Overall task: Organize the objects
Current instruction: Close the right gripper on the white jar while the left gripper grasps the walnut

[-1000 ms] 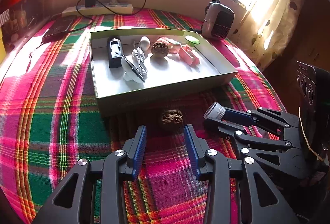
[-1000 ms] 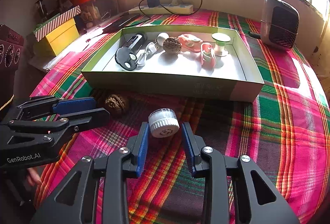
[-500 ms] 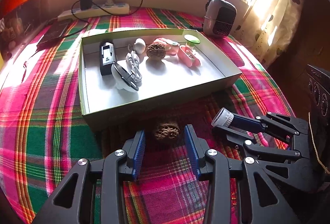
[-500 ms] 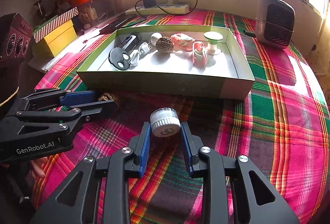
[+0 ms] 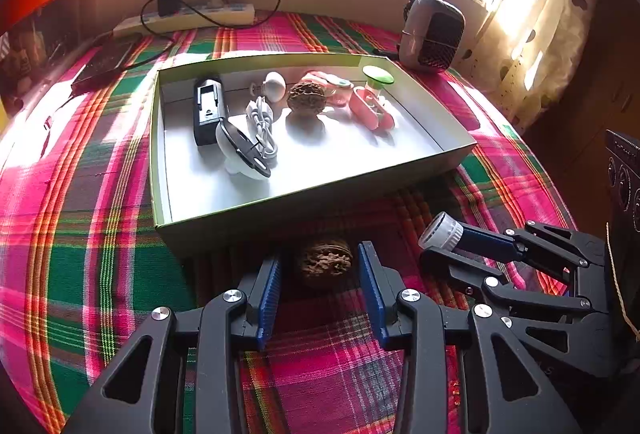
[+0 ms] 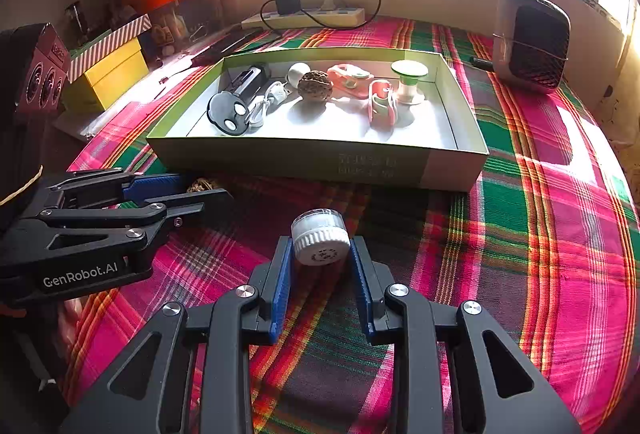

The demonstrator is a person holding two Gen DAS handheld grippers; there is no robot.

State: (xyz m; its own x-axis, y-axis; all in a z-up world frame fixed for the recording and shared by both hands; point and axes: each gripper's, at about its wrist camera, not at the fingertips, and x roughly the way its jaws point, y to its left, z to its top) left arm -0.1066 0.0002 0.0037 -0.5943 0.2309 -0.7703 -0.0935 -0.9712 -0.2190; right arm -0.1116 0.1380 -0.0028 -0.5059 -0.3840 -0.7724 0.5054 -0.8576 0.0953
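A pink, green and red plaid cloth (image 5: 80,234) covers the counter, and on it sits a shallow pale-green cardboard box (image 5: 312,194) holding small items. Just in front of the box, the left claw (image 5: 320,274) brackets a wrinkled brown walnut (image 5: 324,262) lying on the cloth; its jaws are closing, pads not yet touching it. The right claw (image 6: 322,258) is clamped on a small white ribbed-cap jar (image 6: 320,242).

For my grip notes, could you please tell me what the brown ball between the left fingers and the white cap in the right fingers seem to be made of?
Brown ball: probably a walnut shell, matte and hard-looking, going by its deep wrinkled ridges. White cap: apparently moulded plastic with a slight sheen, going by its even ribbed rim; the top part looks translucent.
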